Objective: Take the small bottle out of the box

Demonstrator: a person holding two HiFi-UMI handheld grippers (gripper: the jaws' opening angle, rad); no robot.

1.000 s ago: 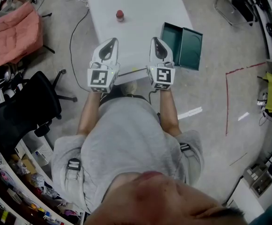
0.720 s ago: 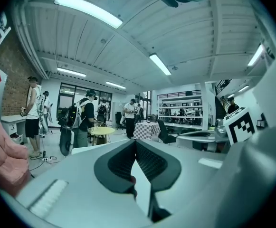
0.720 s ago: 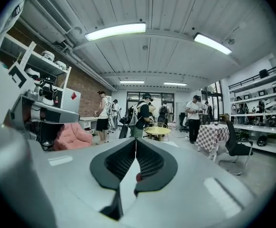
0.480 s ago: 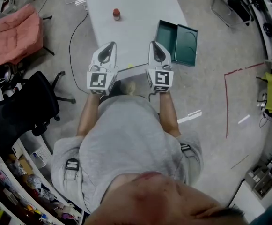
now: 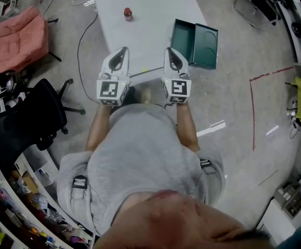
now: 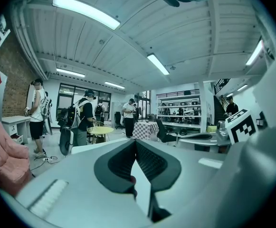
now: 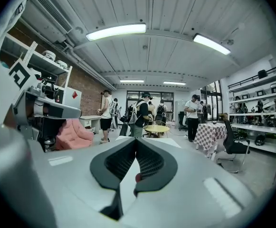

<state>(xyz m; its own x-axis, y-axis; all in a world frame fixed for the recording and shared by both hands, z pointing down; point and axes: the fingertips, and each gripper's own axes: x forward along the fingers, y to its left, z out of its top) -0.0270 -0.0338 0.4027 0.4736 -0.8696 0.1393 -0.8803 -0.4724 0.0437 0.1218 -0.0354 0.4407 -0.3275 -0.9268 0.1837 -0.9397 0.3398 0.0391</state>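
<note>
The small bottle [image 5: 128,13], with a red cap, stands alone on the white table [image 5: 155,9] toward its far left. The dark green box [image 5: 195,43] lies open at the table's right edge, lid flat to the right, and looks empty. My left gripper [image 5: 123,51] and right gripper [image 5: 169,51] hover side by side over the table's near edge, both shut with nothing between the fingers. In the left gripper view the left gripper [image 6: 135,144] shows closed tips, with the bottle [image 6: 133,178] as a red speck behind them. The right gripper [image 7: 136,144] looks the same, bottle [image 7: 138,177] beyond.
A pink cushioned seat [image 5: 13,35] and a black office chair [image 5: 28,121] stand left of the table. Cables [image 5: 83,40] trail on the floor. Red tape [image 5: 252,102] marks the floor at right. Several people [image 7: 142,110] stand far across the room.
Both grippers have drawn back together toward the person's body, from over the table to its near edge. Bottle and box have not moved on the table.
</note>
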